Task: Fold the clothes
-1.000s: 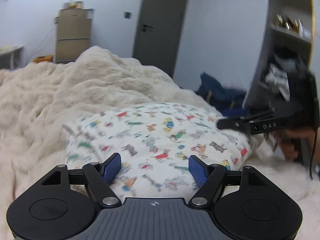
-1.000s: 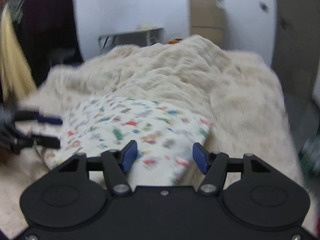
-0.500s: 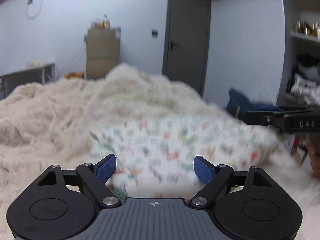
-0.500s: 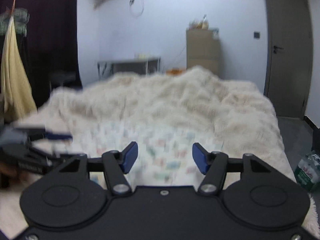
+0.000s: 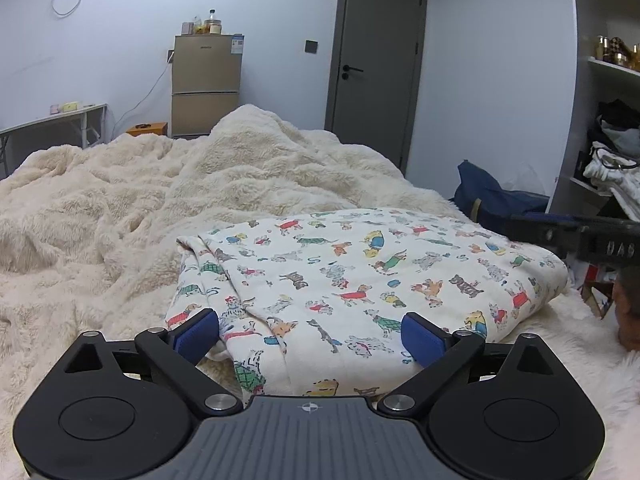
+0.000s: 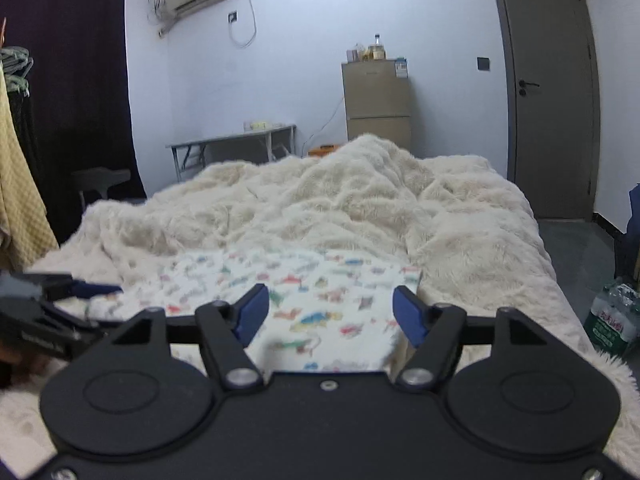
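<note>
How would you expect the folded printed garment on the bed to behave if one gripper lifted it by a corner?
The garment would probably flop and unfold, since its layers lie loose. It looks light. The fluffy blanket would likely drag on it when pushed.

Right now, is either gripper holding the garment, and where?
Neither. Left gripper and right gripper, jaws just opening, stand apart over the folded printed garment, pads clear.

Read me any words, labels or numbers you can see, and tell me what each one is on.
"DAS": white letters on the right gripper, seen from the left wrist camera.
Sticker on the fridge: too small to read.
Label on the water bottle pack: blurred.
Print on the left gripper body: blurred.
</note>
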Demonstrator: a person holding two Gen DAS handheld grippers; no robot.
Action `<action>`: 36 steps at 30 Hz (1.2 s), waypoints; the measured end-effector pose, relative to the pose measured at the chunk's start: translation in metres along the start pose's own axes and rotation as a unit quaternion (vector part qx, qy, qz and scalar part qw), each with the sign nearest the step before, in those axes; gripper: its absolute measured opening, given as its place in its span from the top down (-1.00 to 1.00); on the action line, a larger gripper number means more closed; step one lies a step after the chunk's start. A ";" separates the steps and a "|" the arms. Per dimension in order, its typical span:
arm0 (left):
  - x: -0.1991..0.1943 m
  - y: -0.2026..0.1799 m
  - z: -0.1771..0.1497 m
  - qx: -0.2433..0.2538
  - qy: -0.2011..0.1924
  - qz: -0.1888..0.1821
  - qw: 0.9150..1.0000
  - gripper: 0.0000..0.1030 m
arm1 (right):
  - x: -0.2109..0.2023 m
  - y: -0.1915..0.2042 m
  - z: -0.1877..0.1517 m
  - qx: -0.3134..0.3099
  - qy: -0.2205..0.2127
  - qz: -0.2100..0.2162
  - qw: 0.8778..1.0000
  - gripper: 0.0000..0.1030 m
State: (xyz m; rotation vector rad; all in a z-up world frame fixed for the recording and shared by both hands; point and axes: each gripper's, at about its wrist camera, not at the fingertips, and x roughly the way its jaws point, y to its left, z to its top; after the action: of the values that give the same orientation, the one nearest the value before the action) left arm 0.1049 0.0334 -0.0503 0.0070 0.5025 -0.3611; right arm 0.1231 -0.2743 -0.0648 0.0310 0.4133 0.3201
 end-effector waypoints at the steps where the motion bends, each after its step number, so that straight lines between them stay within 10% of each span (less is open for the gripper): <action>1: 0.000 0.000 0.000 0.000 0.000 0.000 1.000 -0.88 | 0.004 0.000 -0.004 0.002 0.008 0.000 1.000 -0.31; 36: 0.001 -0.003 0.000 0.007 0.005 0.001 1.000 -0.93 | 0.012 -0.012 -0.013 0.039 0.031 0.010 0.999 -0.55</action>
State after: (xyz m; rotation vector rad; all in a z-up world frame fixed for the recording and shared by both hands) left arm 0.1045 0.0308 -0.0508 0.0225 0.5107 -0.3633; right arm 0.1322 -0.2825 -0.0825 0.1017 0.4869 0.3259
